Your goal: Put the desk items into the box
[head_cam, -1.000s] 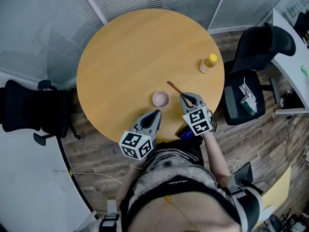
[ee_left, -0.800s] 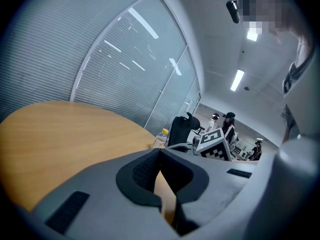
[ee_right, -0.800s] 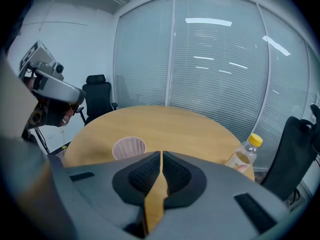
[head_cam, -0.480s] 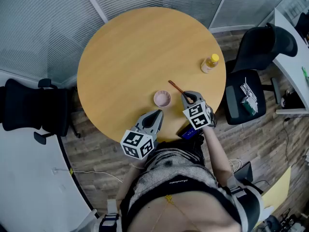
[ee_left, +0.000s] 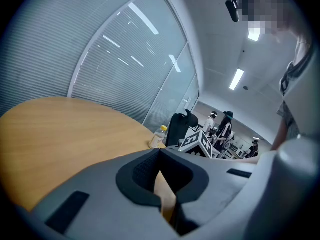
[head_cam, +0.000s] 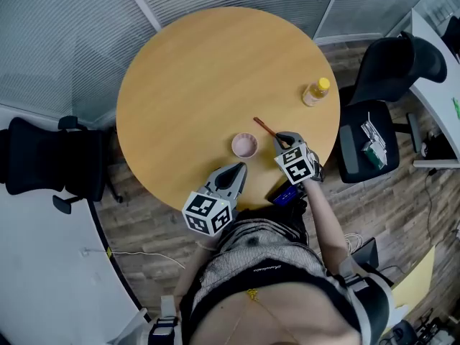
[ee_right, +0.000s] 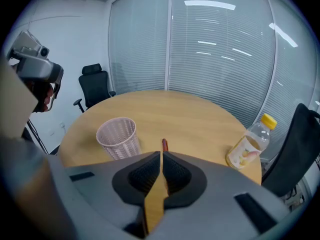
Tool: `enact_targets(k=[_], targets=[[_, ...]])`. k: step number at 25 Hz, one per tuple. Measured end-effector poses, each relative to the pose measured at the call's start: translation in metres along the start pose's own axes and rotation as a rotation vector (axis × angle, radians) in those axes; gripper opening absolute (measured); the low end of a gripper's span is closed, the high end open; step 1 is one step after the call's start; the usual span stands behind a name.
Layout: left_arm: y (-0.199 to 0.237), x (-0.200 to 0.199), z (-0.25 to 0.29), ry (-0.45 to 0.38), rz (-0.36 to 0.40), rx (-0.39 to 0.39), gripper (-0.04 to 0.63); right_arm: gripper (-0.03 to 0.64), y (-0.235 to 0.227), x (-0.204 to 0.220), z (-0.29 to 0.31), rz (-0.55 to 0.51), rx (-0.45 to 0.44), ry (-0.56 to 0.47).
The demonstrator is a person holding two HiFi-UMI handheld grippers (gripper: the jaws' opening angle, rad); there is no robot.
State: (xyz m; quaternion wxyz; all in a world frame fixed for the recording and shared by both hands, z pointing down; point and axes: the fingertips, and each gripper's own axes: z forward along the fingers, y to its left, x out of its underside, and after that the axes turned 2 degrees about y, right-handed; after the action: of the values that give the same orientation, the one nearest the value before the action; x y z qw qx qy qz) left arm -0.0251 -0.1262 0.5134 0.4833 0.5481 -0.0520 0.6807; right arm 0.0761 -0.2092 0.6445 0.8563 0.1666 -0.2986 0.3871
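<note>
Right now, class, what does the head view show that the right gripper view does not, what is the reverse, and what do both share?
Head view only: the left gripper, a blue object by the right wrist. Right gripper view only: the right gripper's shut, empty jaws, head-on. Both: the round table, pink mesh cup, brown pen, yellow-capped bottle.

Only the far end of the pen clears the right gripper, the rest hidden behind it. Blue thing beneath that gripper, mostly covered, can't tell what.

Left tongs closed, right tongs closed
</note>
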Motion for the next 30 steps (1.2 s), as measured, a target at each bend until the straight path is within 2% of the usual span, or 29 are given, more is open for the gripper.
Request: enact_targets(k=[5,10,16,19,20,22,30], targets=[[0.002,-0.001,-0.001,0.000,-0.009,0.004,0.018,0.028,0.000,0.003,0.010,-0.019,-0.009,0.022],[0.003,0.001,0.002,0.013,-0.011,0.011,0.018,0.028,-0.006,0.013,0.020,0.013,-0.001,0.053],[0.006,0.001,0.003,0.015,-0.016,0.014,0.018,0.029,-0.001,0.028,0.036,0.004,-0.060,0.114],[0.009,0.001,0.002,0.015,-0.020,0.008,0.018,0.031,-0.003,0.031,0.040,-0.010,-0.051,0.121],[0.010,0.001,0.003,0.014,-0.021,0.006,0.018,0.039,-0.004,0.032,0.041,-0.017,-0.046,0.125],[0.012,0.001,0.002,0.015,-0.024,0.003,0.018,0.104,-0.004,0.036,0.045,-0.023,-0.048,0.140],[0.015,0.001,0.003,0.019,-0.025,0.004,0.018,0.110,-0.010,0.054,0.058,-0.021,-0.036,0.210]])
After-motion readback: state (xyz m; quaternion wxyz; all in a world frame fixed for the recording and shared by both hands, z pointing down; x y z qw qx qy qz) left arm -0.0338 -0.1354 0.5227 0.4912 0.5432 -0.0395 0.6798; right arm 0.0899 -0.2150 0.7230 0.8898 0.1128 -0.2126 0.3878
